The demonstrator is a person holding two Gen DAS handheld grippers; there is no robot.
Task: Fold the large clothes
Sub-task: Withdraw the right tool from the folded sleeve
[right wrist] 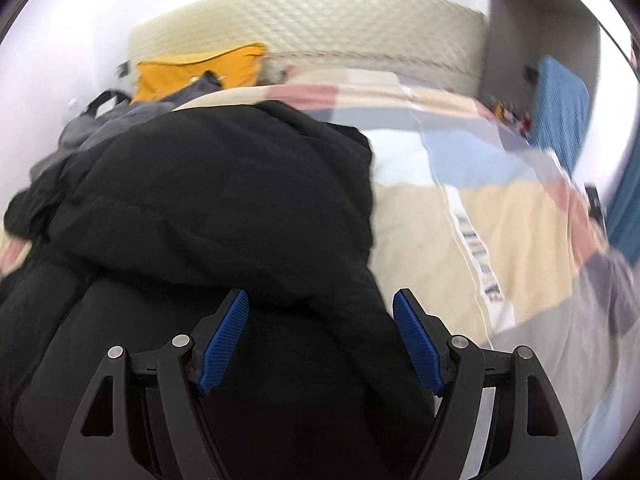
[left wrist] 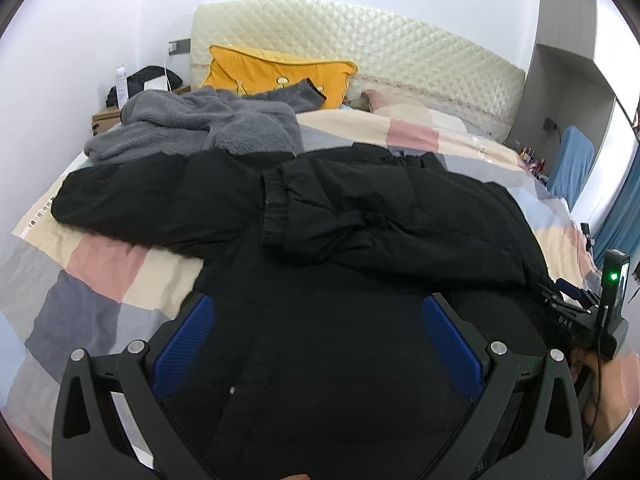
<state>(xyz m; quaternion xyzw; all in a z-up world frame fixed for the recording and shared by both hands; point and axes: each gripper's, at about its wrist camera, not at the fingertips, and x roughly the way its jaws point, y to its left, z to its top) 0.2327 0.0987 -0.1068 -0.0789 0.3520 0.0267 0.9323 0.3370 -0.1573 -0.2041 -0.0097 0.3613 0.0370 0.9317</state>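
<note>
A large black jacket (left wrist: 360, 216) lies spread over the patchwork bed cover (left wrist: 100, 272), with one cuffed sleeve (left wrist: 304, 216) folded across its body. My left gripper (left wrist: 318, 300) hovers low over the jacket's near part, its blue pads wide apart and nothing pressed between them. At the right edge of the left wrist view my right gripper (left wrist: 568, 298) reaches onto the jacket's right side. In the blurred right wrist view the right gripper (right wrist: 320, 296) stands open over the black jacket (right wrist: 224, 200), with fabric lying under and between its fingers but not clamped.
A grey fleece garment (left wrist: 208, 128) is heaped at the far left of the bed, before a yellow pillow (left wrist: 280, 72) and a quilted cream headboard (left wrist: 360, 40). A nightstand with a black bag (left wrist: 152, 78) stands far left. Bare bed cover (right wrist: 460, 220) lies right of the jacket.
</note>
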